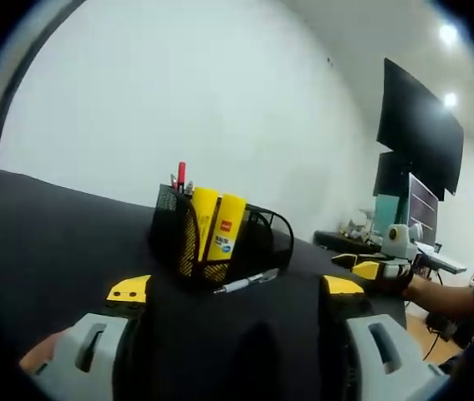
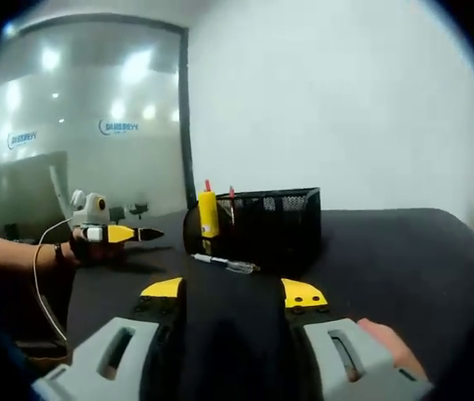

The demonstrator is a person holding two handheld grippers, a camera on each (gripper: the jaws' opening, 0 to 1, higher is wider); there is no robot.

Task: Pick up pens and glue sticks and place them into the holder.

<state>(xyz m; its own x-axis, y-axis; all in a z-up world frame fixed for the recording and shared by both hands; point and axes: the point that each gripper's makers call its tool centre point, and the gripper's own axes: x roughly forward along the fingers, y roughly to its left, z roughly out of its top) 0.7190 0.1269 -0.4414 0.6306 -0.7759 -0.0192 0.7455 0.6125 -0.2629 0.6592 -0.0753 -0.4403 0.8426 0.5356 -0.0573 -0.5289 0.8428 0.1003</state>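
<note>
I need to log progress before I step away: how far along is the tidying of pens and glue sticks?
Nearly done, it seems. Two yellow glue sticks and a red pen already stand in the black mesh holder. Nothing is in hand: the left tool and right tool are both open and empty. One silver pen lies on the black table beside the holder.

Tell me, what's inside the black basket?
Inside the mesh holder stand two yellow glue sticks and a red-tipped pen. Their lower ends are hidden by the mesh.
</note>
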